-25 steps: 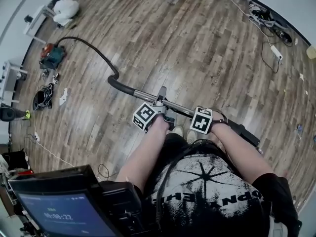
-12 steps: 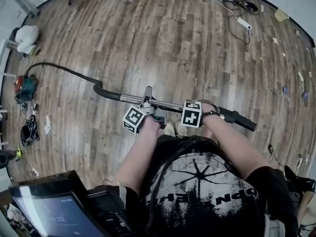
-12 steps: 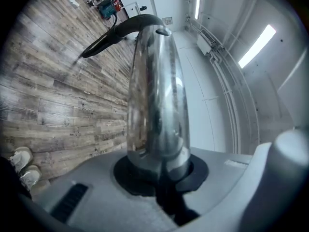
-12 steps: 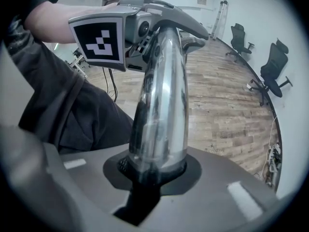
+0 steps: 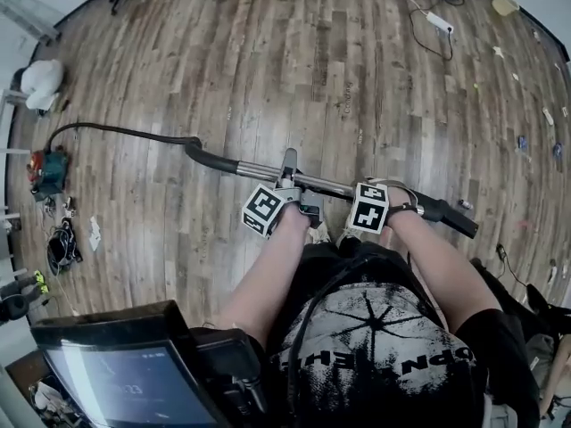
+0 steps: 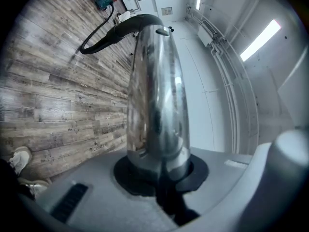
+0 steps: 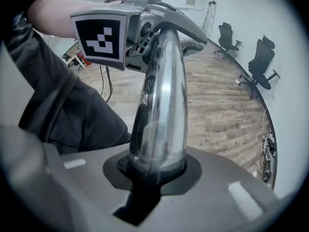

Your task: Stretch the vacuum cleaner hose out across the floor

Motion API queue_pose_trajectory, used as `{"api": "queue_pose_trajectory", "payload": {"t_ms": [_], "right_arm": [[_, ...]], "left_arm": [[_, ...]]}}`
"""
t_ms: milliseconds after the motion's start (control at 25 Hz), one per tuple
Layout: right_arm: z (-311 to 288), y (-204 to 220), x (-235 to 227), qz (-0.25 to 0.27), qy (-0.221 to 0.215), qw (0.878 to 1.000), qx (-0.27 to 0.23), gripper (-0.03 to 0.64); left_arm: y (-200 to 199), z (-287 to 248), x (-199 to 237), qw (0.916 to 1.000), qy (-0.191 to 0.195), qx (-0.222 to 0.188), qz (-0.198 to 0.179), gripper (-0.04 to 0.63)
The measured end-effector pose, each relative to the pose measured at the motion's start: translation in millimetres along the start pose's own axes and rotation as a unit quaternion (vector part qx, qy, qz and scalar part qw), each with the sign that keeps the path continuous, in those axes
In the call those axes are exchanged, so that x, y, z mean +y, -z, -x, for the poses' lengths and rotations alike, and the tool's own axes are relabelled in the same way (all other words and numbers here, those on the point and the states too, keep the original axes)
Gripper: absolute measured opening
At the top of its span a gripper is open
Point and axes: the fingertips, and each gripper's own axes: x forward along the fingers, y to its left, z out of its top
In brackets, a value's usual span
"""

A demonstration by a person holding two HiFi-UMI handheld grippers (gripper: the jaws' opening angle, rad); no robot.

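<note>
I'd call this a large open office or lab workroom rather than anyone's home. A wood-look plank floor spreads wide and mostly bare to plain white walls. Black swivel office chairs stand near the wall, with what looks like a stepladder beyond them. A white power strip and loose cables lie along the floor's edge. Overhead, long strip lights and exposed conduit cross a high white ceiling.

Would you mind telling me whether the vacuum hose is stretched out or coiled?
Stretched out: the hose runs almost straight from vacuum body to metal wand.
</note>
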Motion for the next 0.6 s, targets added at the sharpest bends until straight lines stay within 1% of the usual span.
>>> {"api": "queue_pose_trajectory", "payload": {"t_ms": [80,200,360,480,600], "right_arm": [[-3,-4,-4,0.003,0.003,1.000,-0.006,0.086],[-4,-3,-8,0.012,0.001,1.000,-0.007,0.084],[-2,10,-14,0.026,-0.010,1.000,-0.008,0.081],[1,23,-19,0.029,-0.026,0.999,-0.014,0.081],[3,31,-27,0.036,-0.029,0.999,-0.014,0.081]], "left_arm": [[-5,-2,0,1.0000,0.001,-0.003,-0.006,0.043],[-5,-4,2,0.9999,-0.004,-0.013,-0.003,0.043],[5,-7,3,0.9995,-0.014,-0.028,-0.001,0.043],[17,-14,1,0.9991,-0.023,-0.034,-0.006,0.044],[23,-21,0,0.9991,-0.022,-0.036,-0.008,0.049]]}}
